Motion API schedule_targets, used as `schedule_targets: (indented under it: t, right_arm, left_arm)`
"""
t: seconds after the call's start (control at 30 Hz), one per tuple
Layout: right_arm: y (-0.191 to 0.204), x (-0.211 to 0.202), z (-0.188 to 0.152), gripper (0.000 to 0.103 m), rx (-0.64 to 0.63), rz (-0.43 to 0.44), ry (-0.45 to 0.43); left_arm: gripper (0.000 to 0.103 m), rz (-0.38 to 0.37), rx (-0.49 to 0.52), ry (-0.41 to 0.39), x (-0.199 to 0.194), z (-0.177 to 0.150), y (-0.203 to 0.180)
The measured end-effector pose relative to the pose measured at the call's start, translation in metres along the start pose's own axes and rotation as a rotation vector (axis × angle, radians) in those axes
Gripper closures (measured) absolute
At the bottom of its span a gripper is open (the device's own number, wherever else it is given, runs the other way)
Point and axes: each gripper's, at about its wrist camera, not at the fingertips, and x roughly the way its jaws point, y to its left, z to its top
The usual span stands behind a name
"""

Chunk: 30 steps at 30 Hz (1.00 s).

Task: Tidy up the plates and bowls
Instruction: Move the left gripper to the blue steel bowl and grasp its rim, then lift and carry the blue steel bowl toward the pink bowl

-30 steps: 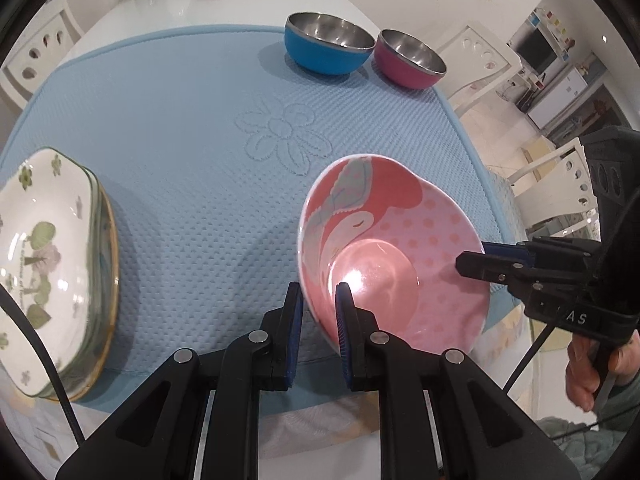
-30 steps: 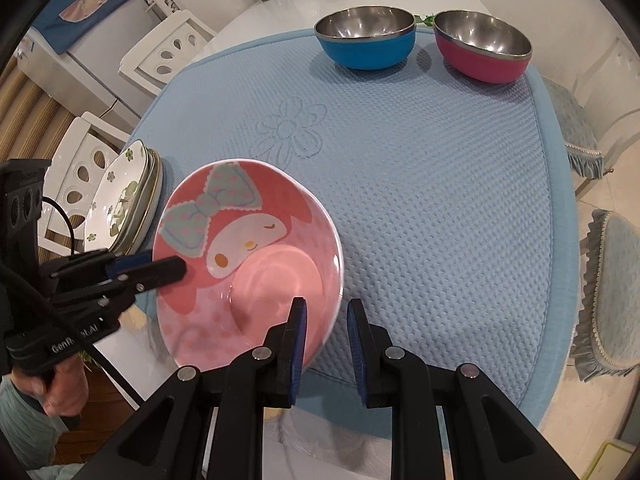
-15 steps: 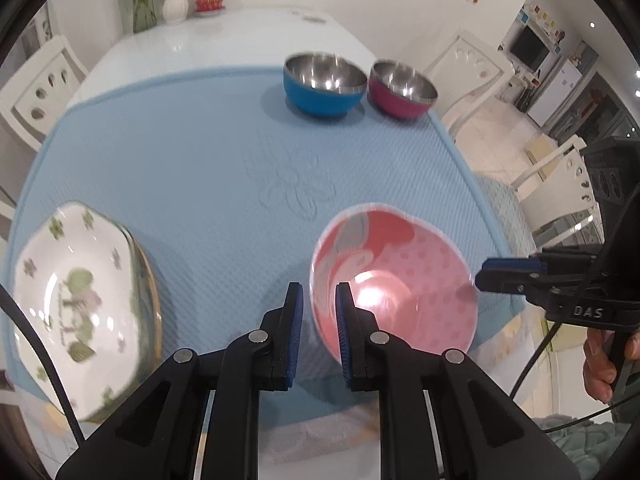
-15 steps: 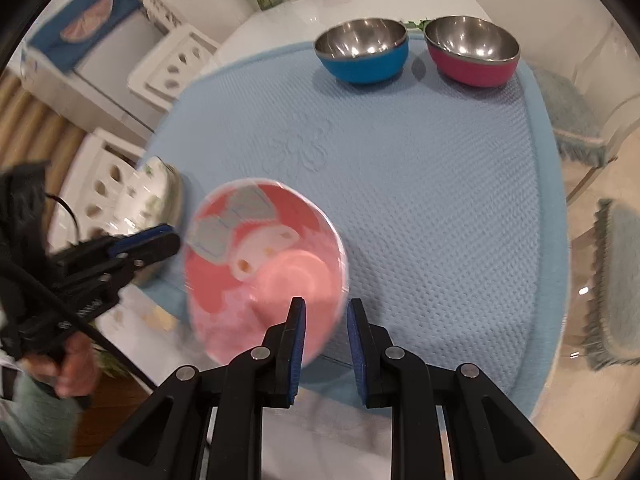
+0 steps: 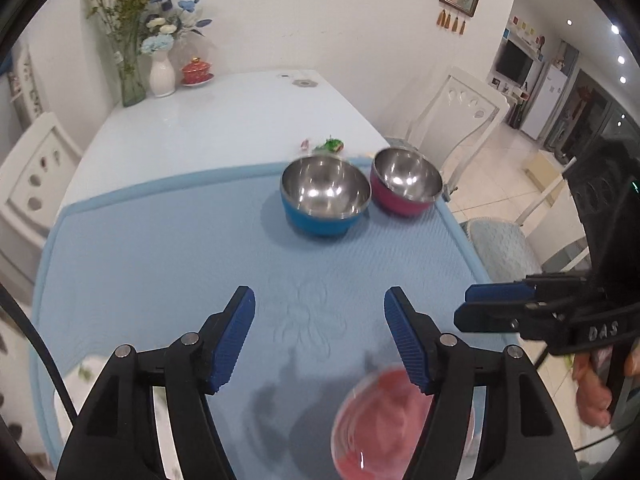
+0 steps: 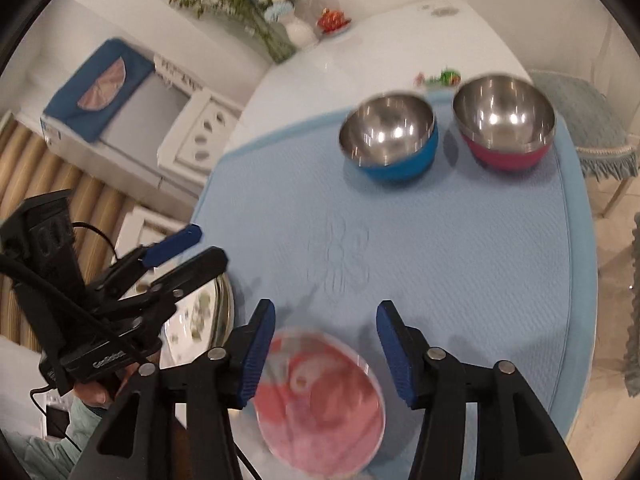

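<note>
Left wrist view: the left gripper (image 5: 319, 312) has just been opening; its blue-padded fingers (image 5: 232, 336) stand well apart with only bare mat between them. The right gripper (image 6: 326, 338) has likewise just been opening, fingers apart and clamped on nothing.

Position of the work item: the round pink bowl with a cartoon face printed inside (image 6: 320, 400) rests on the pale blue textured mat (image 5: 160, 248) at the near edge of the bench (image 5: 224, 116). In the right wrist view it lies below and between the fingers, clear of both pads. In the left wrist view it sits beneath the right-hand finger. Motion blur obscures the rim, so whether it has fully settled cannot be confirmed; it appears to sit upright and level.

Step in hand, as judged: release and withdrawal after setting the pink bowl down. Procedure:
1. Keep both sets of fingers spread until they are above the rim.
2. Retract upward, not sideways, to avoid nudging the bowl toward the mat edge.
3. Avoid the stack of white floral plates (image 6: 200, 312) just left of the right gripper's fingers.

Remaining items: the blue steel-lined bowl (image 5: 324, 200) and the magenta steel-lined bowl (image 5: 406, 186) stand side by side, well ahead of the fingers.
</note>
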Motion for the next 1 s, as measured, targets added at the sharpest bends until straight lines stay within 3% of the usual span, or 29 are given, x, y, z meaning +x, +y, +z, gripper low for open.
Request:
schedule_targets:
  t: [0.13,0.3,0.5,0.7,0.83,1.0]
  right_arm:
    - [-0.017,0.012,0.036,0.052,0.07,-0.009,-0.015]
    - [-0.046,0.047,0.076,0.052,0.137,-0.106,-0.006]
    - [-0.085,0.092,0.109,0.052,0.233,-0.108,0.019]
    - [-0.106,0.115,0.124,0.053,0.261,-0.103,0.019]
    - [-0.101,0.122,0.127,0.06,0.228,-0.106,-0.032]
    - [-0.102,0.14,0.13,0.068,0.229,-0.154,-0.008]
  left_arm:
    - [0.038,-0.08,-0.094,0.032,0.043,0.038,0.026]
    - [0.04,-0.113,-0.176,0.097,0.107,0.069,0.051]
    - [0.048,-0.138,-0.242,0.168,0.171,0.085,0.071]
    - [0.062,-0.174,-0.266,0.211,0.209,0.093,0.078]
    - [0.065,-0.226,-0.293,0.2,0.221,0.093,0.081]
    - [0.08,-0.23,-0.29,0.184,0.226,0.091,0.081]
